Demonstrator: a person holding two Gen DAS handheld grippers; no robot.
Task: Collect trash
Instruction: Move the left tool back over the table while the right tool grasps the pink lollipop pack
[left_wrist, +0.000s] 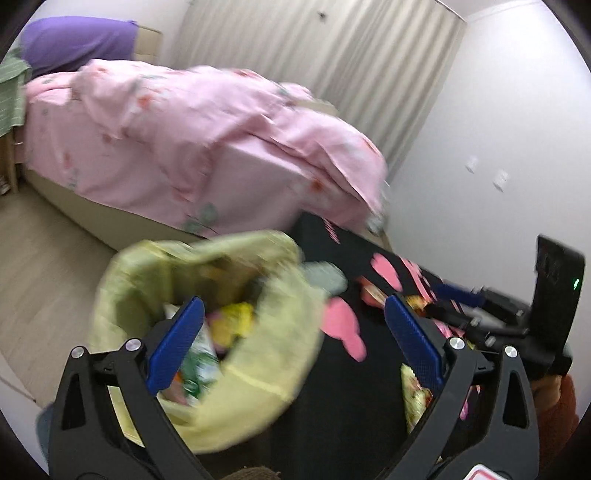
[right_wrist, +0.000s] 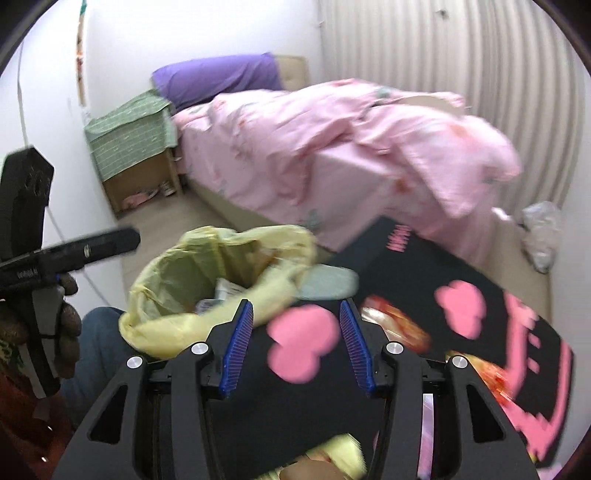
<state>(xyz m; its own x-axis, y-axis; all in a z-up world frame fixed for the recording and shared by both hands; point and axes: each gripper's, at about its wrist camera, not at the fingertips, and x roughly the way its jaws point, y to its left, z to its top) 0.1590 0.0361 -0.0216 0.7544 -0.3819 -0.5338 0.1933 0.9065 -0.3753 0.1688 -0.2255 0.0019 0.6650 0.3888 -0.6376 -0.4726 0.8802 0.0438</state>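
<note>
2 grippers are out over the black mat (right_wrist: 424, 266), and that mat is our landmark. Pink lettering sits at its far edge by the bed (right_wrist: 332, 147), too blurred to read; pink cloud shapes dot the rest.

The left gripper (left_wrist: 295, 328) hangs with its blue pads spread wide, nothing between them, above the near-left side of the mat, right over the yellow trash bag (left_wrist: 221, 325). The bag stands open at the mat's left edge, with wrappers and a yellow scrap inside.

The right gripper (right_wrist: 295, 343) is parted too, narrower, empty, aimed across the mat at a pink cloud. Just right of its pads, an orange-red snack wrapper (right_wrist: 399, 325) lies on the mat, with a second wrapper (right_wrist: 487, 373) nearer the right edge.

A pale green object (right_wrist: 328, 282) lies at the mat's left edge, touching the bag.

Only the right view catches the crumpled clear plastic (right_wrist: 541, 232) on the floor beyond the mat's far right corner, plus the green-covered nightstand (right_wrist: 129, 140). Only the left view shows wall sockets (left_wrist: 487, 173).
</note>
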